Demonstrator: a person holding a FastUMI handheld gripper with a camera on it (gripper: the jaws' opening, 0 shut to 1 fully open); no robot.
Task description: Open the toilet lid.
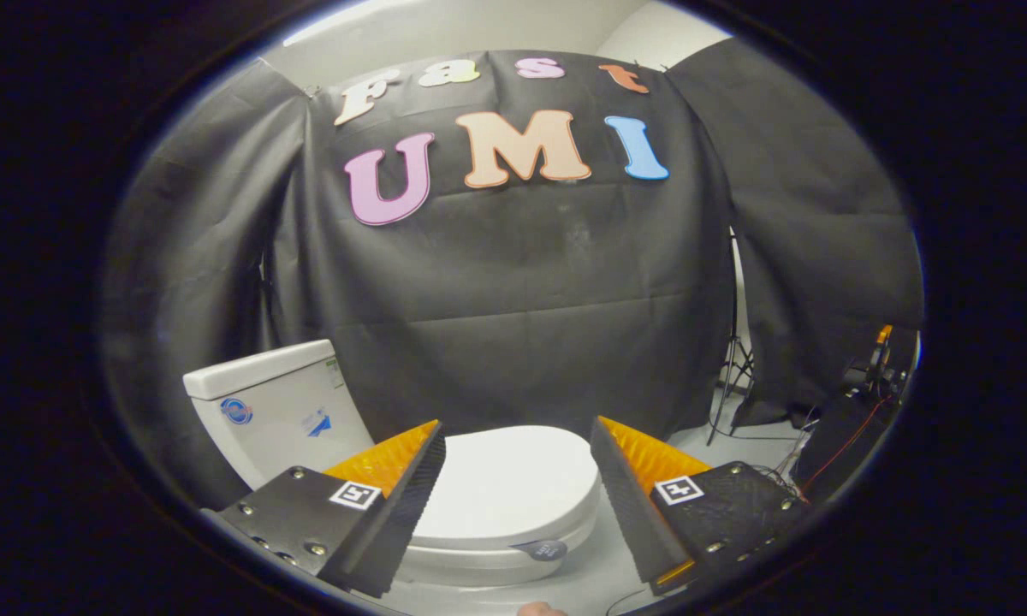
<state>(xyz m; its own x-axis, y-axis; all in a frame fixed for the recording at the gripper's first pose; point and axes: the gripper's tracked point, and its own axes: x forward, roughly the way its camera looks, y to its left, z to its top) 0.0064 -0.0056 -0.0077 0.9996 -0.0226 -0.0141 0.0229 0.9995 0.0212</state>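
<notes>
A white toilet stands below me, its lid lying flat and closed over the bowl. The white tank rises to the left of the lid. My gripper hovers above the lid with its two fingers spread wide, one on each side of the lid as I see it. Nothing sits between the fingers and they touch nothing. A small dark round sticker shows on the seat's front rim.
Black cloth hangs behind the toilet. To the right stand a light-stand tripod and dark equipment with cables on the pale floor. A fingertip of a hand shows just under the fingers.
</notes>
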